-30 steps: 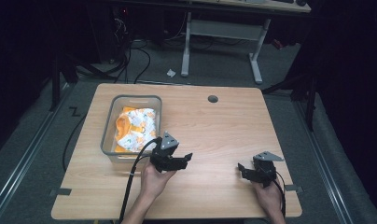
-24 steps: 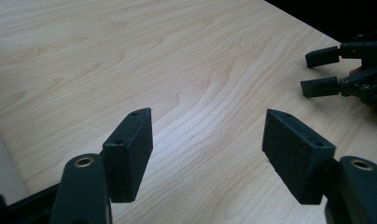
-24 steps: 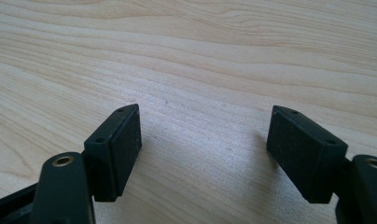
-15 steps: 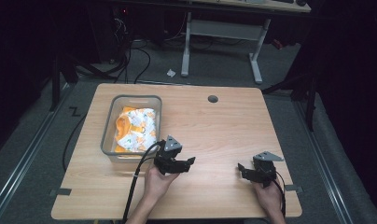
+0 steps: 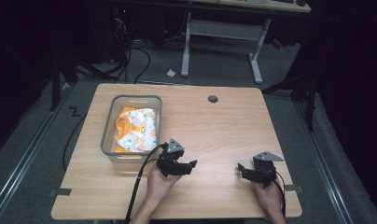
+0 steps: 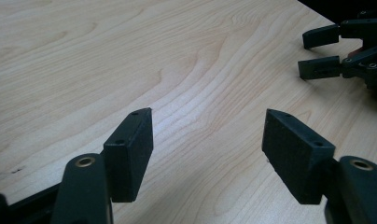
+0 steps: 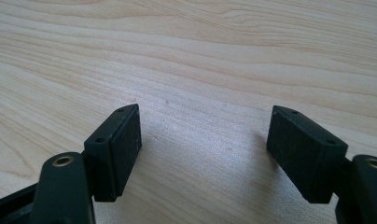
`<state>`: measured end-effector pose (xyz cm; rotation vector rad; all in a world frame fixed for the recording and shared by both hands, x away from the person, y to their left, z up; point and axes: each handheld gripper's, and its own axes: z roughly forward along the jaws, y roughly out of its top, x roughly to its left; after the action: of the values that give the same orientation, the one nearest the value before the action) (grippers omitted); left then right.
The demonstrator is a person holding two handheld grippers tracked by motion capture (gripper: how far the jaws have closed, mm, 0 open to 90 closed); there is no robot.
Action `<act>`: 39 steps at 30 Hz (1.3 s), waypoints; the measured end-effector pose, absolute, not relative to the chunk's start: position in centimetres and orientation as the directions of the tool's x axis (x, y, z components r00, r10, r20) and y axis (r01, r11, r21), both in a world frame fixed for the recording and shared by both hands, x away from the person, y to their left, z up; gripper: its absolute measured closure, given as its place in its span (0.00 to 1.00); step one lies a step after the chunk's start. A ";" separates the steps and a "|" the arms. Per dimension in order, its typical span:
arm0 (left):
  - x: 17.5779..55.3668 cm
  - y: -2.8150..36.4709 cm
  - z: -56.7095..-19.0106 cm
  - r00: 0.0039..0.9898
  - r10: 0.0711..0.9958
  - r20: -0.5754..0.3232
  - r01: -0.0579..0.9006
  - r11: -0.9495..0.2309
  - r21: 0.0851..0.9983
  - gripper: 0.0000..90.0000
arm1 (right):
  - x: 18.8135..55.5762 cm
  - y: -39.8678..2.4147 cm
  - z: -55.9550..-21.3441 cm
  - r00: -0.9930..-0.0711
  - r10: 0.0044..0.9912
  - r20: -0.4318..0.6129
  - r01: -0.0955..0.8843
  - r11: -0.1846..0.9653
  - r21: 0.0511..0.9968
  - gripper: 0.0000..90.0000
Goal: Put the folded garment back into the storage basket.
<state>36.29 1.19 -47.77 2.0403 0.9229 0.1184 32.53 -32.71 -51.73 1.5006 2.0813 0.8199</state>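
On the table [image 5: 214, 126], both tongs, left [image 5: 192, 164] and right [image 5: 241, 168], gape empty; the bin's [image 5: 108, 135] orange-white contents stay indistinct.

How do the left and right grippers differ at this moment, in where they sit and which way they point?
The left gripper is near the table's middle, just right of the grey bin's near corner; the right gripper sits near the table's front right corner. The left points toward the right gripper; the right points back leftward. Both are open, holding nothing, over bare wood.
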 end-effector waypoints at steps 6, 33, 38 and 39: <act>36.2 0.6 -48.2 0.727 0.648 -0.227 0.560 -0.369 0.741 0.38 | 32.5 -32.7 -51.7 -0.311 0.950 -0.012 0.687 0.233 0.688 0.29; 37.4 -1.0 -50.6 0.714 0.670 -0.202 0.577 -0.401 0.712 0.39 | 32.5 -32.7 -51.7 -0.313 0.950 -0.012 0.686 0.235 0.688 0.29; 37.7 -1.0 -50.8 0.709 0.680 -0.184 0.575 -0.407 0.710 0.39 | 32.5 -32.7 -51.7 -0.314 0.950 -0.011 0.686 0.235 0.688 0.29; 37.8 -0.9 -50.9 0.706 0.685 -0.178 0.574 -0.407 0.710 0.39 | 32.5 -32.7 -51.7 -0.314 0.950 -0.011 0.686 0.235 0.688 0.29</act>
<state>37.82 -0.90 -50.86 2.1210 0.9561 0.1789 32.52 -32.69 -51.73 1.4990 2.0836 0.8214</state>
